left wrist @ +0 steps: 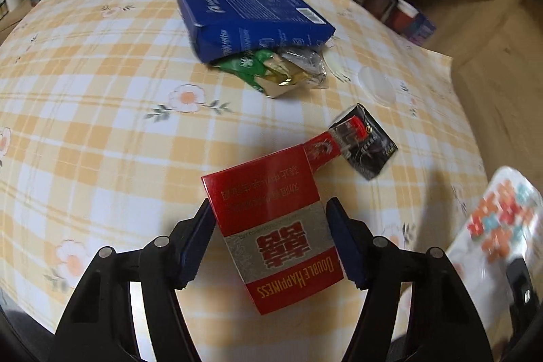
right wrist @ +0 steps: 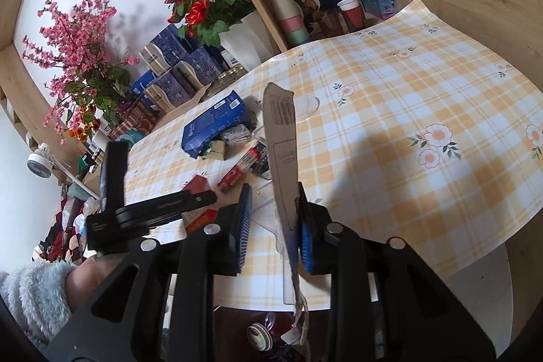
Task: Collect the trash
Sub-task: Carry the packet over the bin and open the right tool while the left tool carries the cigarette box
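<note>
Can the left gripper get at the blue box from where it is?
Probably not yet: the left gripper has the red cigarette pack between its fingers, and the blue box lies further across the table.
</note>
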The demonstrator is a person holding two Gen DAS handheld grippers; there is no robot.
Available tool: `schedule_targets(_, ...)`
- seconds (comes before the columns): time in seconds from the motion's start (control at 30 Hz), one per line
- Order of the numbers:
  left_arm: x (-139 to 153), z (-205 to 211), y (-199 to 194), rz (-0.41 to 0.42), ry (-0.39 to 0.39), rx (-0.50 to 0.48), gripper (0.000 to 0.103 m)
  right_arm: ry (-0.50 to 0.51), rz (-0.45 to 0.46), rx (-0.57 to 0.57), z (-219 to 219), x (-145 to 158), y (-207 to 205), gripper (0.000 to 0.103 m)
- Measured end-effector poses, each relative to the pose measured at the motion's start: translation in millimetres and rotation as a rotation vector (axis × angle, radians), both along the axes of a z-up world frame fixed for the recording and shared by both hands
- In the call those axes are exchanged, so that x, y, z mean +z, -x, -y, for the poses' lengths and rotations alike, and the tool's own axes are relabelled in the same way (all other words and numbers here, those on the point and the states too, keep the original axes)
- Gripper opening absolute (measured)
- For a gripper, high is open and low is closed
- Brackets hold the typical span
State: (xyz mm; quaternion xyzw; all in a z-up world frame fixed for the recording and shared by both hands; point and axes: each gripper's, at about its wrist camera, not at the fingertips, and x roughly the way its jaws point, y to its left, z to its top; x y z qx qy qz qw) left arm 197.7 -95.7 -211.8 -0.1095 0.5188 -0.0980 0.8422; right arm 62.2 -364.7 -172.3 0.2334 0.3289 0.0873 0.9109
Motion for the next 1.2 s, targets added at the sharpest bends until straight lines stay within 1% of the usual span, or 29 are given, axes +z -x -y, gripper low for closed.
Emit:
schedule_targets(0.1, 8.3, -27.9, 17.0, 0.008, 0.015, -0.029, 0.065, -0.017, -0.003, 0.03, -10.2, 2.1, 4.0, 0.027)
schedule_targets(0.17, 14.3, -50.9, 36.0, 0.02, 0.024, -0.041, 0.064, -0.032, -0.007, 0.059, -18.5, 3.2, 7.4, 0.027)
schedule_targets(0.23, 19.4, -67.5, 51.4, 0.036, 0.024, -0.042, 0.064, -0.026, -0.008, 0.084, -28.8, 5.0, 11.4, 0.027)
schedule_targets(0.33, 26.4, -99.4, 88.2, 0.064, 0.042, -0.023, 0.063, -0.007, -0.004, 0.142, -48.9, 9.5, 19.9, 0.027)
schedule_targets(0.4, 29.6, -115.0, 105.8, 0.081, 0.047, -0.014, 0.063, 0.016, 0.0, 0.19, -65.2, 12.5, 27.3, 0.027)
schedule_targets(0.53, 35.5, -134.8, 144.3, 0.134, 0.044, -0.029, 0.063, 0.049, -0.002, 0.272, -93.1, 12.2, 43.5, 0.027)
schedule_targets(0.67, 35.8, -147.3, 177.1, 0.178, 0.067, -0.048, 0.063, 0.07, -0.003, 0.381, -124.4, 5.0, 65.8, 0.027)
schedule_targets(0.7, 33.8, -149.9, 185.4, 0.194, 0.075, -0.057, 0.063, 0.087, -0.005, 0.405, -132.4, 1.3, 70.6, 0.027)
schedule_targets(0.77, 28.4, -151.5, 197.3, 0.208, 0.067, -0.067, 0.063, 0.114, -0.032, 0.458, -151.1, -13.2, 80.7, 0.027)
schedule_targets(0.83, 20.7, -152.1, 207.1, 0.194, 0.065, -0.075, 0.063, 0.109, -0.064, 0.484, -162.3, -25.5, 85.3, 0.027)
schedule_targets(0.9, 18.0, -152.2, 213.0, 0.208, 0.053, -0.089, 0.063, 0.103, -0.098, 0.505, -174.0, -41.8, 88.1, 0.027)
schedule_targets(1.0, 16.9, -151.8, 217.0, 0.238, 0.036, -0.093, 0.063, 0.103, -0.187, 0.516, -187.4, -71.5, 84.4, 0.027)
schedule_targets(1.07, 15.5, -149.1, 220.2, 0.247, 0.044, -0.1, 0.063, 0.139, -0.249, 0.523, -197.0, -89.9, 80.3, 0.027)
schedule_targets(1.2, 10.4, -140.5, 225.0, 0.25, 0.023, -0.13, 0.063, 0.192, -0.344, 0.518, -207.4, -116.5, 71.7, 0.027)
